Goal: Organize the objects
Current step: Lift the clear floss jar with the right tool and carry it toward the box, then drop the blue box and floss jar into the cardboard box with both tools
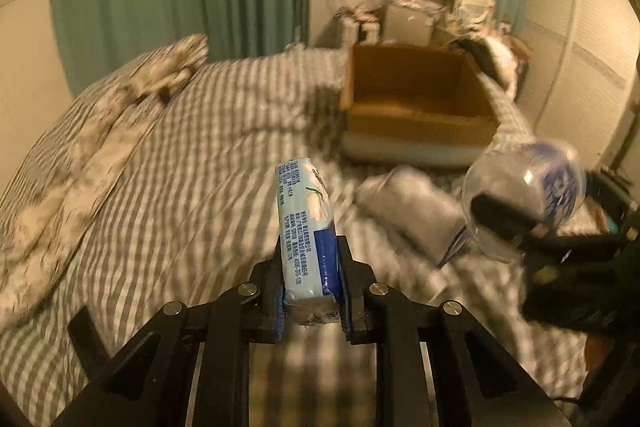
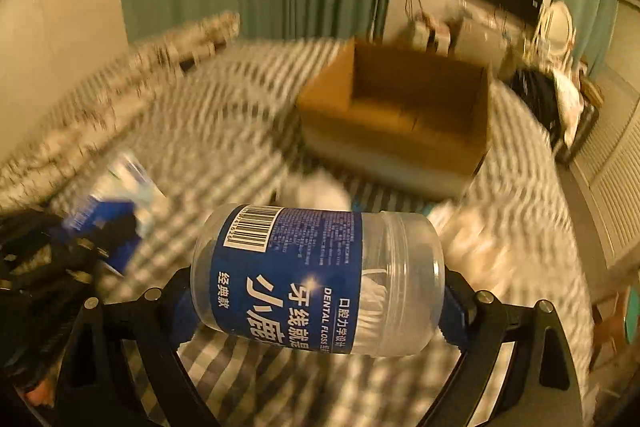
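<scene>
The left claw (image 1: 310, 259) is clamping a soft, light blue-and-white wrapped tissue pack (image 1: 306, 223) at its lower end. The right claw (image 2: 320, 303) is gripping a rigid, slippery clear plastic dental-floss jar (image 2: 316, 279) end to end above the bed (image 1: 200, 147); the open brown cardboard box (image 2: 400, 131) is sitting near the bed's far edge.

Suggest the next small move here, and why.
Probably carry both forward to the open cardboard box: the left hand-held gripper already clamps a tissue pack, the right hand-held gripper a dental floss jar, and the box looks empty.
</scene>
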A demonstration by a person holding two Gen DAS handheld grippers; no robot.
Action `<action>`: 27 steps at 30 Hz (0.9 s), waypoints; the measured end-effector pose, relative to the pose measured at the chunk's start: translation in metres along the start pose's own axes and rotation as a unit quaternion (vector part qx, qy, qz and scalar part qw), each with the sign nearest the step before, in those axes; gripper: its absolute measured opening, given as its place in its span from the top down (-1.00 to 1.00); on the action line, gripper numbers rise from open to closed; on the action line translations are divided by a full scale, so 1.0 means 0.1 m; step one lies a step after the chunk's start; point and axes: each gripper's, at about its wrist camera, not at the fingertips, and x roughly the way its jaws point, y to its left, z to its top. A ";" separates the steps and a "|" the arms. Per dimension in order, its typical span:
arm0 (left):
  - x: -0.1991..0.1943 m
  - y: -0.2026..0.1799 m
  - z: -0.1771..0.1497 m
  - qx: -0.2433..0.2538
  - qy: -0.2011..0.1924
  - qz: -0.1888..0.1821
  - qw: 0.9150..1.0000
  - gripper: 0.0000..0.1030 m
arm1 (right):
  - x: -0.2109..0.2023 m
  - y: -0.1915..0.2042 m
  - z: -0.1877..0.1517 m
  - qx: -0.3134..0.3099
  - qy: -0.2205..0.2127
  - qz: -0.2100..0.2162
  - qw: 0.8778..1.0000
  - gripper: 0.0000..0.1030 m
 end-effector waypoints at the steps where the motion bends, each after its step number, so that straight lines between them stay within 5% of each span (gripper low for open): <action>1: 0.00 -0.05 0.13 0.006 -0.009 -0.010 1.000 0.61 | -0.07 -0.07 0.13 0.002 -0.015 0.003 1.000 -0.81; 6: 0.10 -0.26 0.80 0.026 -0.049 -0.039 0.998 0.61 | -0.35 -0.56 0.73 0.020 -0.077 -0.004 0.997 -0.81; 11: 0.57 -0.44 1.44 0.026 -0.049 -0.049 0.997 0.61 | -0.31 -0.88 1.26 0.016 -0.112 -0.023 0.993 -0.81; 22: 1.74 -0.71 1.73 0.061 -0.018 -0.058 0.996 0.55 | 0.94 -1.41 1.63 0.049 -0.064 -0.013 0.997 -0.82; 24: 1.87 -0.75 1.71 0.067 -0.009 -0.061 0.996 0.39 | 1.07 -1.49 1.62 0.060 -0.061 -0.004 0.996 -0.82; 26: 1.91 -0.77 1.67 0.068 -0.006 -0.054 0.996 -0.31 | 1.15 -1.54 1.59 0.063 -0.064 -0.007 0.996 -0.87; 27: 1.89 -0.77 1.66 0.067 -0.008 -0.048 0.997 -0.45 | 1.16 -1.53 1.57 0.058 -0.064 -0.015 0.996 -0.90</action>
